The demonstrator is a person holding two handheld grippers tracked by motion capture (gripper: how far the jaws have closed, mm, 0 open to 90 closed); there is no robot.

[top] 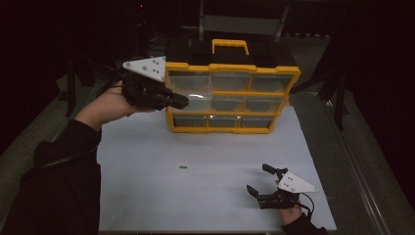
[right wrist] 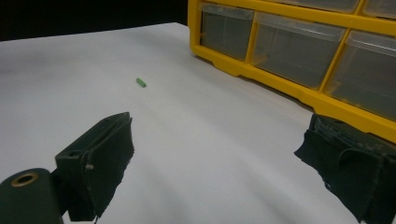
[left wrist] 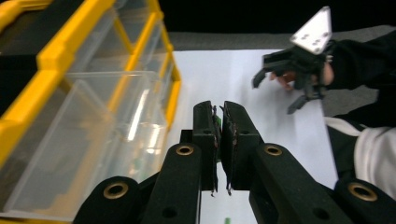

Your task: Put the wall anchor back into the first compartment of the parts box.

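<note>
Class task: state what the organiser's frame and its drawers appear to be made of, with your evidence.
Frame: probably moulded plastic, opaque yellow, slightly glossy, with rounded edges. Drawers: likely clear plastic; you can see through the walls, and one pulled-out drawer shows bright reflections.

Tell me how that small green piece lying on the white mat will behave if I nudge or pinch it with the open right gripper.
The green piece looks like a short, rounded cylinder lying on its side, so a nudge would probably roll or skid it across the smooth white mat. It seems tiny against the right gripper, whose jaws stand wide, so it is likely very light and may slip out.
</note>
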